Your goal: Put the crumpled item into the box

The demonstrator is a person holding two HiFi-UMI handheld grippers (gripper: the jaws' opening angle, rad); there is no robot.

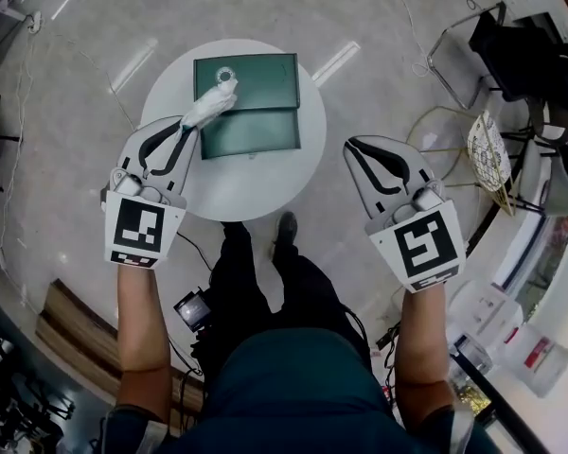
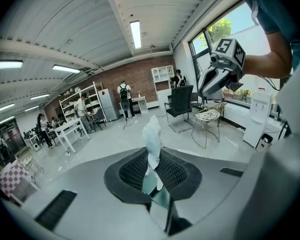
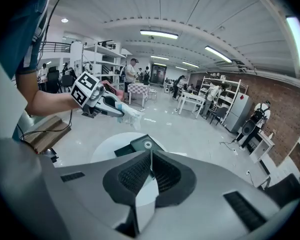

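the left tongs [image 1: 191, 129] are clamped on a white crumpled wad [image 1: 211, 102]; in the left gripper view the wad stands up from between the ribbed pads [image 2: 132, 171], most of it sticking out past the tips. in the head view the wad hangs over the left edge of a green box [image 1: 256, 112], and the right gripper view shows it in the air above the box, not touching it. the box lies on the far half of a round white table [image 1: 237, 192], a round mark on its top. the right tongs [image 1: 358, 148] are held off the table's right edge, over the floor [image 1: 360, 26]. their jaws are together with nothing between them.
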